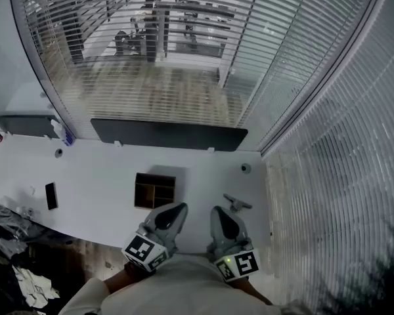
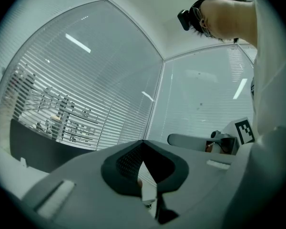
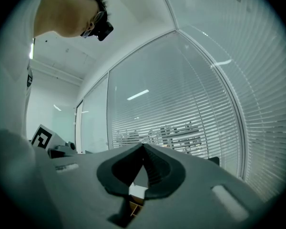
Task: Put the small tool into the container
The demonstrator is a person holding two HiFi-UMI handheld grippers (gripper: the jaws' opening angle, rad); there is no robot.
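In the head view a brown wooden container with open compartments stands on the white table. A small grey tool lies to its right, near the table's front edge. My left gripper hovers just in front of the container, jaws shut and empty. My right gripper is beside it, just left of the tool and apart from it, also shut with nothing held. In the left gripper view the jaws meet at a point. The right gripper view shows its jaws together, with a bit of the container below them.
A black flat device lies at the table's left. Two small round pieces sit on the table. A dark panel runs along its far edge under glass walls with blinds. Clutter lies on the floor at lower left.
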